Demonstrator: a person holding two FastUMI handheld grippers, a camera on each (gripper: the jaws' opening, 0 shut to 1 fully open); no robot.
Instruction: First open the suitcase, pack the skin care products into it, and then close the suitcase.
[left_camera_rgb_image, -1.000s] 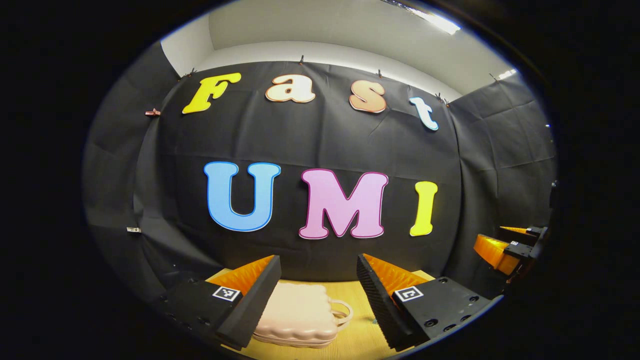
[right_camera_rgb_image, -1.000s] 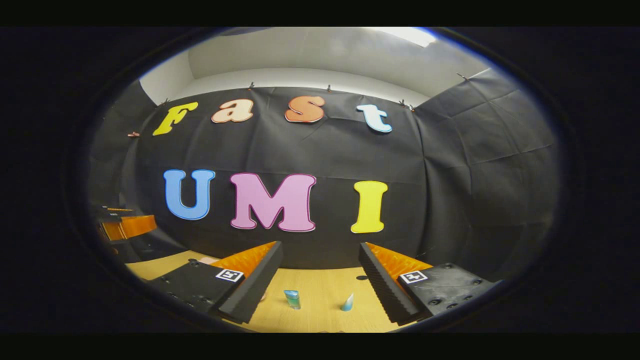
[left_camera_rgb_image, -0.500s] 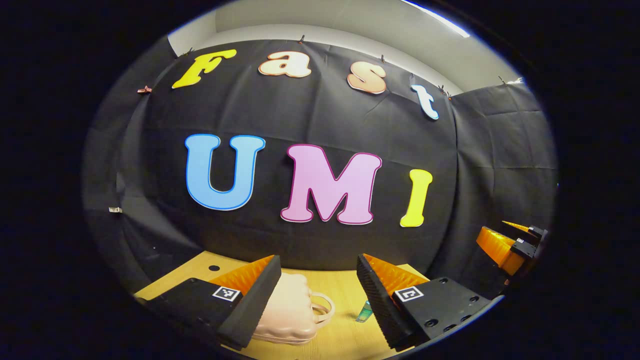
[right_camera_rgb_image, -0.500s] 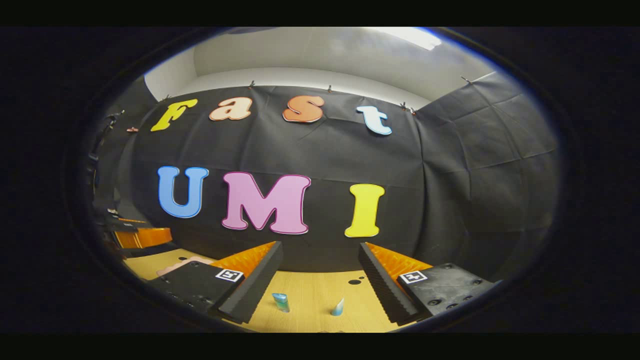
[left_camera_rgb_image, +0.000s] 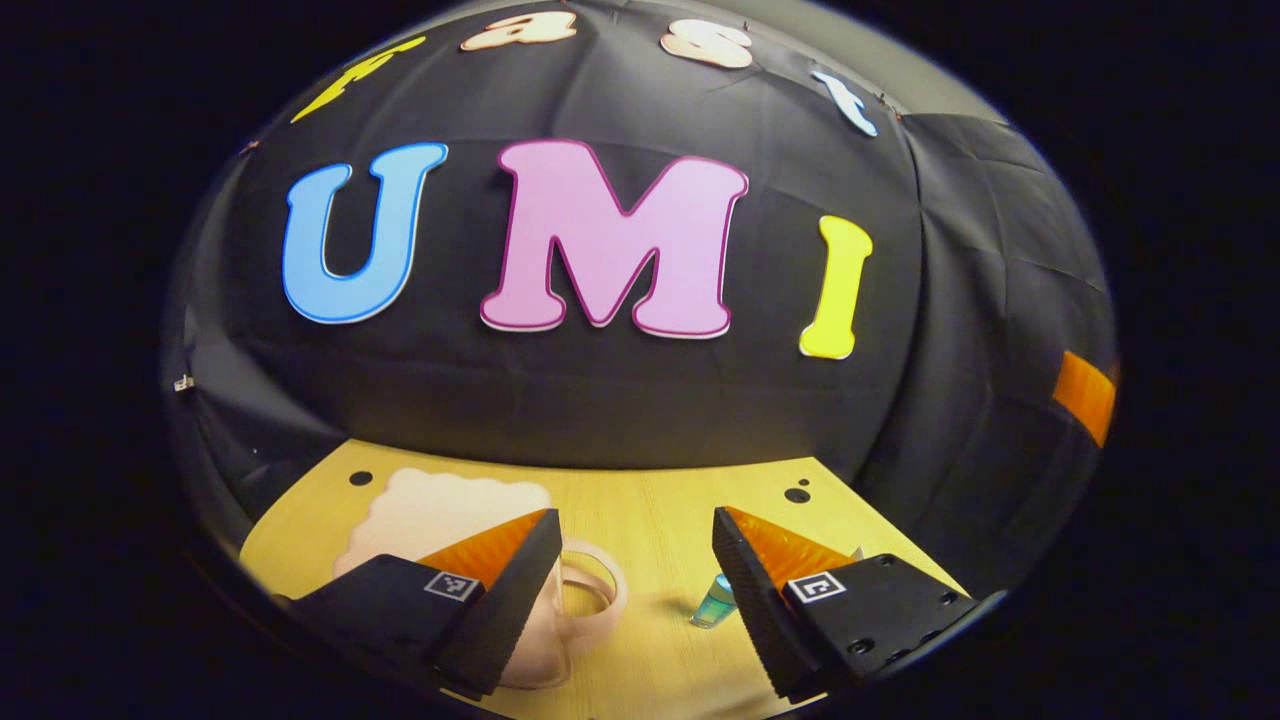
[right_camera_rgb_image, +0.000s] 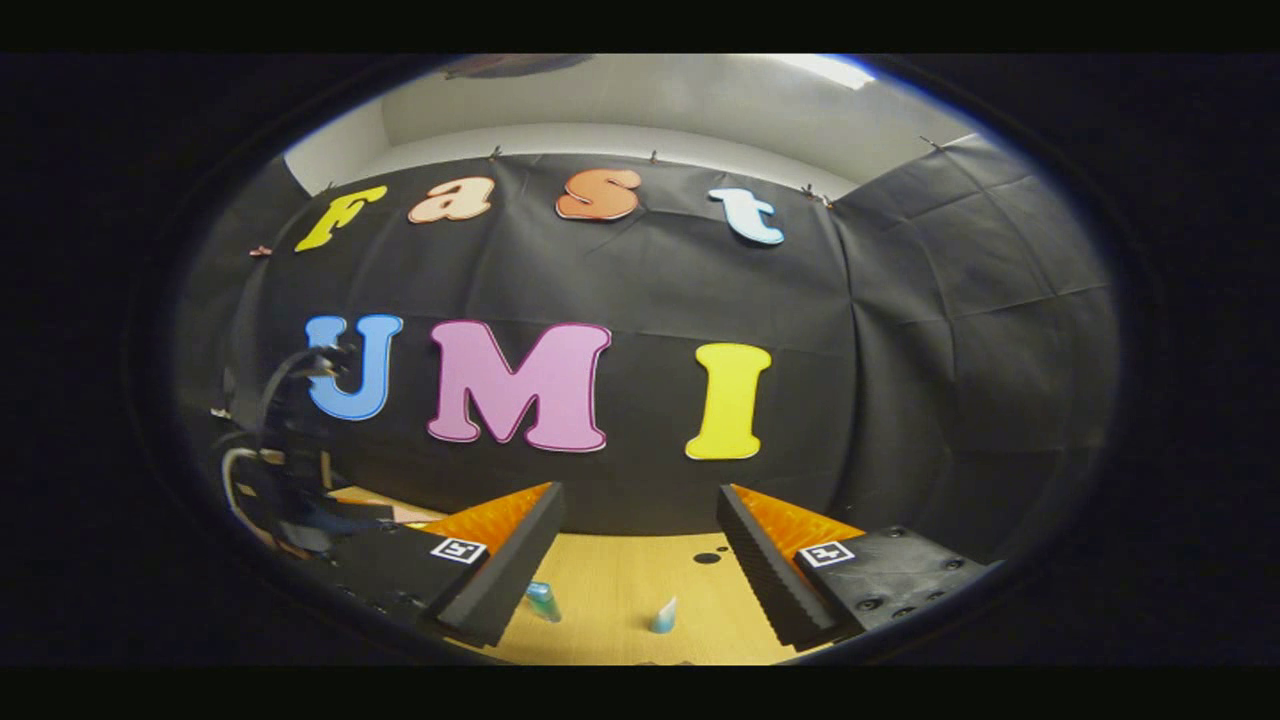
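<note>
Wooden table (left_camera_rgb_image: 650, 520): closed suitcase (left_camera_rgb_image: 440, 510) just ahead-left of spread, empty left tongs (left_camera_rgb_image: 630, 600); right tongs (right_camera_rgb_image: 640, 585) likewise released, farther off.

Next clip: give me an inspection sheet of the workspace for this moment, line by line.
Surface: wooden table with small dark holes.
Job's things: pink suitcase lying flat and shut, handle toward the left gripper; teal tube and pale tube standing on the table.
Clutter: nothing seen.
Grippers: left gripper open above the suitcase handle; right gripper open, holding nothing.
Cables: a cable loop on the far rig in the right gripper view.
Surroundings: black cloth wall.
</note>
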